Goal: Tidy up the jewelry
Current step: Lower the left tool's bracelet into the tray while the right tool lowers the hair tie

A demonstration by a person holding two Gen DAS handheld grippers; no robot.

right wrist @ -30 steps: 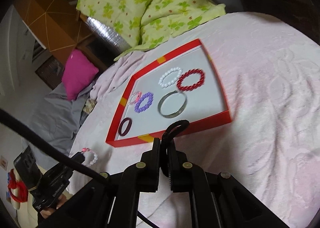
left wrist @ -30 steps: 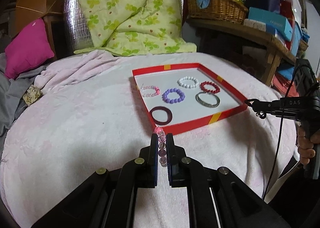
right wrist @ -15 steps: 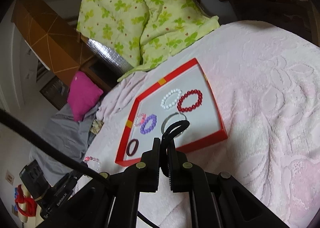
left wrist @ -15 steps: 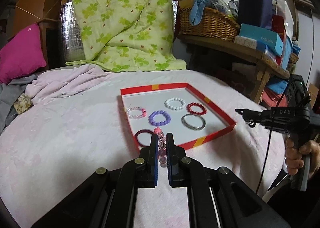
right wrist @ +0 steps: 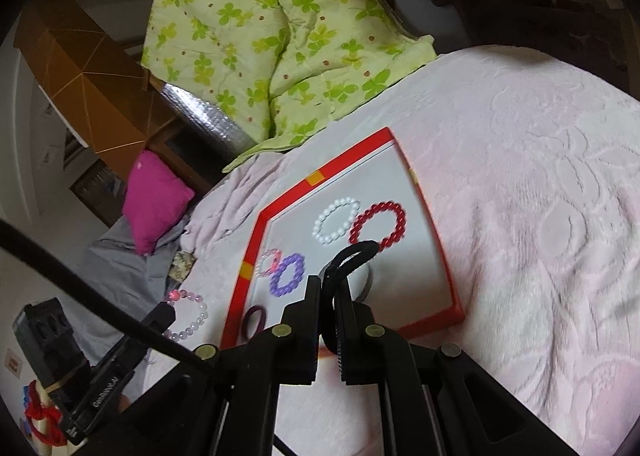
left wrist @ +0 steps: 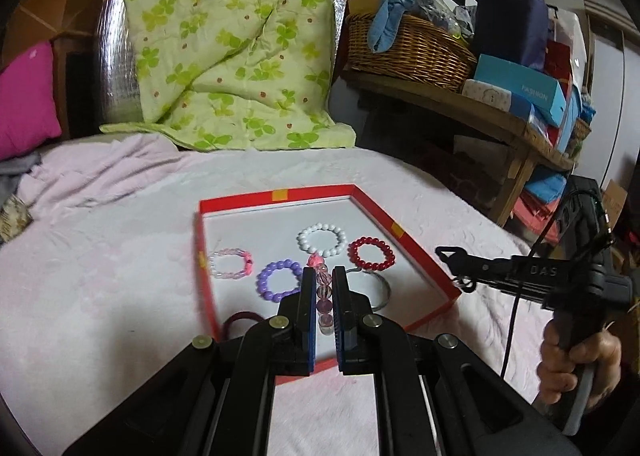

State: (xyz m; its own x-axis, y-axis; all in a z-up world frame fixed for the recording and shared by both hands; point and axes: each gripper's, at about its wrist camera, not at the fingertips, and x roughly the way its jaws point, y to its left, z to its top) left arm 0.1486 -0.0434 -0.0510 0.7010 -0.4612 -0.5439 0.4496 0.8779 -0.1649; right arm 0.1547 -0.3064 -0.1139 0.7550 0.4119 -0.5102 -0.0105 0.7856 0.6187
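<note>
A red-rimmed tray (left wrist: 404, 234) with a white floor lies on the pink bed cover. In it lie a white bead bracelet (left wrist: 322, 239), a dark red bead bracelet (left wrist: 371, 253), a purple bead bracelet (left wrist: 279, 280), a pale pink bracelet (left wrist: 231, 264), a silver bangle (left wrist: 383, 288) and a maroon ring (left wrist: 240, 320). My left gripper (left wrist: 323, 278) is shut on a clear pink bead bracelet (left wrist: 323, 288), held above the tray's near edge; it also shows in the right wrist view (right wrist: 188, 316). My right gripper (right wrist: 330, 288) is shut on a black hair tie (right wrist: 352, 256) above the tray (right wrist: 436, 244).
A green floral quilt (left wrist: 224, 36) hangs behind the bed. A magenta pillow (left wrist: 24, 96) lies far left. A wooden shelf with a wicker basket (left wrist: 408, 48) and boxes stands at the right. Pink cover (right wrist: 540, 216) spreads right of the tray.
Both grippers have moved forward toward the tray with their loads. The left gripper's bracelet now hangs over the tray's near part, and the right one's hair tie over the silver bangle.
</note>
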